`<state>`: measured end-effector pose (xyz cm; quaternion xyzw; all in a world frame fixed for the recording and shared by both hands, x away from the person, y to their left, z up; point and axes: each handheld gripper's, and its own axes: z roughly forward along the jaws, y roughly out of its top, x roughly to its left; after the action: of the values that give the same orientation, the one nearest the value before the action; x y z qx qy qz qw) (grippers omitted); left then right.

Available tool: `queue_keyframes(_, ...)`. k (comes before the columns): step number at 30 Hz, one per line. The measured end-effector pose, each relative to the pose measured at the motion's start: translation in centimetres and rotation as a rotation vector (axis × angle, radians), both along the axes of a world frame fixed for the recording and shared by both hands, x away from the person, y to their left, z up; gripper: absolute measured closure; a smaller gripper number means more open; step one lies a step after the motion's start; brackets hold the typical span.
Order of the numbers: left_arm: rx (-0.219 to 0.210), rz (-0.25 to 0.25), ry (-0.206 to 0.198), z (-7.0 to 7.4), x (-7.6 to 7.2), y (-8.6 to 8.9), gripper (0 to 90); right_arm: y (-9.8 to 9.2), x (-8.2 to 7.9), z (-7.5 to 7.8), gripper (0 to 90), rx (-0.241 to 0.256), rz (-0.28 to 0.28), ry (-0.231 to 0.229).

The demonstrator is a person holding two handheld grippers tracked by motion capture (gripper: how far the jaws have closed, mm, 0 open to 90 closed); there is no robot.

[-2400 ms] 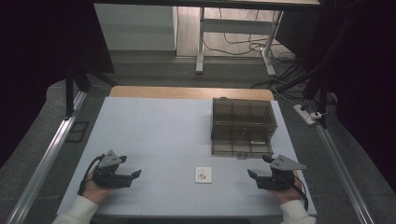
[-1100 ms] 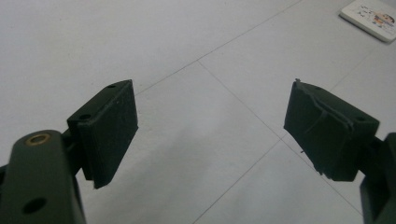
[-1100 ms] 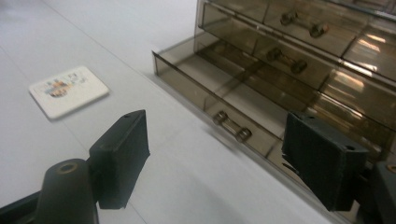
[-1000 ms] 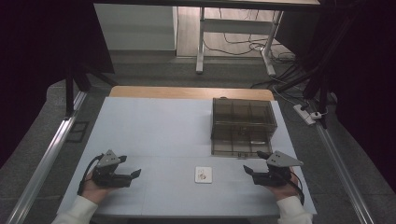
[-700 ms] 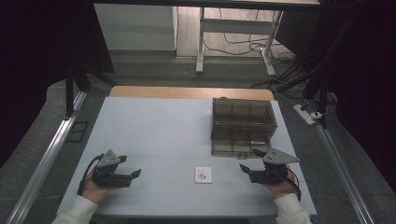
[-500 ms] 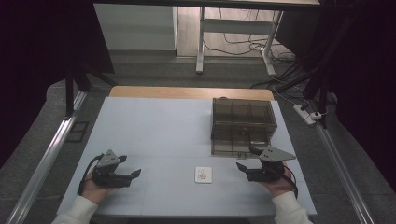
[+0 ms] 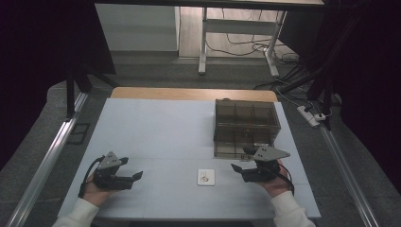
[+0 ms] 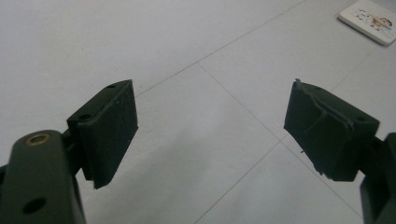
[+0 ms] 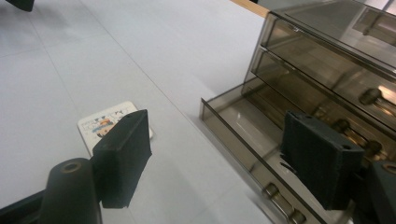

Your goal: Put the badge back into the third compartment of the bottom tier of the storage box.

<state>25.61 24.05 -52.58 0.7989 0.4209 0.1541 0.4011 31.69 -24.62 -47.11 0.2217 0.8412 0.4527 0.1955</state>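
Observation:
A small white card with a colourful print [image 7: 205, 177] lies flat near the table's front edge, also at the top right of the left gripper view [image 8: 370, 14] and behind the left jaw in the right gripper view [image 9: 101, 126]. My right gripper [image 7: 238, 169] is open, a short way right of the card, nothing between its jaws [image 9: 219, 156]. My left gripper [image 7: 136, 176] is open over bare table at the front left, well left of the card [image 8: 210, 130]. A smoky translucent drawer unit [image 7: 246, 125] stands at the right, its bottom drawer [image 9: 247, 130] pulled out.
The pale table top [image 7: 161, 127] has a wooden strip [image 7: 189, 93] along its far edge. Metal rails [image 7: 42, 165] run along both sides. A power strip [image 7: 309, 116] and cables lie on the floor at the right.
My right gripper has moved left and a little forward, from the table's right edge toward the card and the drawer front. The left gripper has stayed put.

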Motion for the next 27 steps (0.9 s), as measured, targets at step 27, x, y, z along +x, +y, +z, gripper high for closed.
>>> queue_keyframes(27, 0.0, 0.001, -0.004, 0.0, 0.1, 0.0, 17.1, 5.3, 1.4, 1.3, 25.6, -0.081, 0.156, 0.03)
